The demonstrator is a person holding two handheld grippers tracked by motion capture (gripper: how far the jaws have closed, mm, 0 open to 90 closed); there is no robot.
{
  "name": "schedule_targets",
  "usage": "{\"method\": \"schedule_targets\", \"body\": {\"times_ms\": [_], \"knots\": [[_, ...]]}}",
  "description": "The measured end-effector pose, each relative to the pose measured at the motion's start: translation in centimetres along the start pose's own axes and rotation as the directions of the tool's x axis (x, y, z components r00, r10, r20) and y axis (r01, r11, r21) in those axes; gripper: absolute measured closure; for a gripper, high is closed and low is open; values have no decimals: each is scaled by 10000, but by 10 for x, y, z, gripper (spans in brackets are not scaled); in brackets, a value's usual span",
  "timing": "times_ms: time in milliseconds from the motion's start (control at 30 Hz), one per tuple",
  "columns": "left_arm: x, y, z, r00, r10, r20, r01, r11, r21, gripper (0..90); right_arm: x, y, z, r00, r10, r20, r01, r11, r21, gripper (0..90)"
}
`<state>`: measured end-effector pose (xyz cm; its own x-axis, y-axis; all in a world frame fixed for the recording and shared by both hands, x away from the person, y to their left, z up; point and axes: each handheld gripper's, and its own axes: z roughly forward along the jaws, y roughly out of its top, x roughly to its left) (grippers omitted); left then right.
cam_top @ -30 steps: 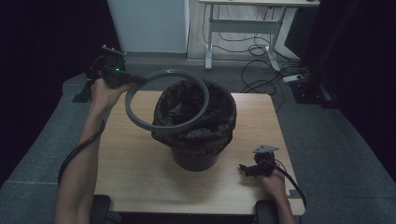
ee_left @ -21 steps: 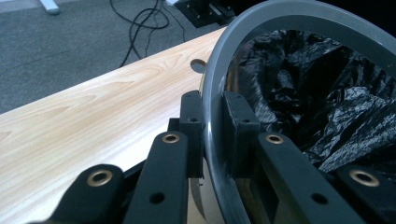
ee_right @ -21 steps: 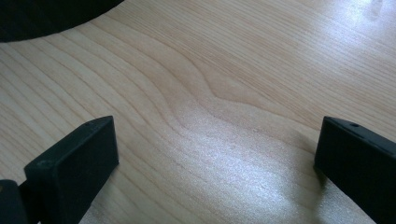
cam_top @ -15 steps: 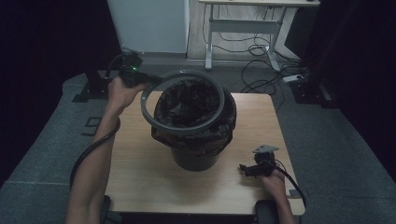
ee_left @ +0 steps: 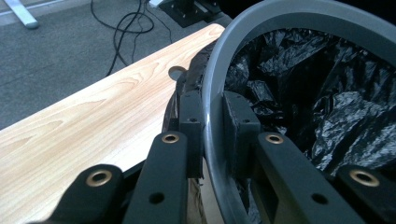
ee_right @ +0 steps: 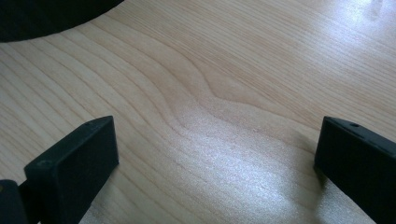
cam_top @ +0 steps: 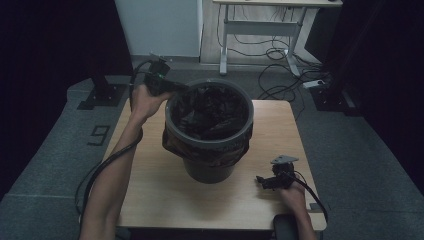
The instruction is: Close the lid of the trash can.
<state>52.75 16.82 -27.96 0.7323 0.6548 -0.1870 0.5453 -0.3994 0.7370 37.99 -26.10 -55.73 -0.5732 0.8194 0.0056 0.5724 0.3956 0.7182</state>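
Wooden table carries bin w/ black liner. Left gripper jaws clamped on grey ring at bin's 10 o'clock; right gripper jaws apart, at 4 o'clock.

Ring: smooth grey plastic by its look, matt with a faint sheen along the rim. Bag: thin black plastic film, crinkled, glossy on the creases. Bin: dark, matt, material hard to tell. Table: light wood, wavy grain, satin finish with soft glare patches. Left gripper: black matt plastic jaws, brass-coloured metal eyelets. Right gripper: the same matt black. Floor: grey, rough, carpet-like.
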Motion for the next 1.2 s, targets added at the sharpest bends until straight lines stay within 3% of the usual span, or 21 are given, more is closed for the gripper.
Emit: {"method": "schedule_targets", "body": {"times_ms": [133, 467, 767, 867, 1000, 1200], "knots": [[-2, 1, 3, 9986, 319, -425, -312, 9994, 176, 786, 0, 0, 0, 10000, -2, -1, 2, 10000, -4, 0], [-7, -5, 8, 9900, 1106, -871, -1064, 9930, 512, 776, 0, 0, 0, 10000, -9, -2, 9, 10000, 14, 0], [-9, -7, 9, 9852, 1413, -974, -1374, 9894, 460, 774, 0, 0, 0, 10000, -21, -12, 21, 10000, 14, 0], [-9, -7, 9, 9837, 1510, -972, -1469, 9880, 473, 773, 1, 0, -1, 9996, -229, -172, 229, 9997, 1, 0], [-8, -9, 9, 9749, 2023, -925, -1992, 9791, 421, 760, 2, 1, -3, 9986, -439, -289, 438, 9990, -27, 0], [-4, -11, 10, 9760, 2086, -630, -2073, 9779, 258, 738, 4, 11, -10, 9969, -530, -589, 525, 9986, -95, 0]]}}
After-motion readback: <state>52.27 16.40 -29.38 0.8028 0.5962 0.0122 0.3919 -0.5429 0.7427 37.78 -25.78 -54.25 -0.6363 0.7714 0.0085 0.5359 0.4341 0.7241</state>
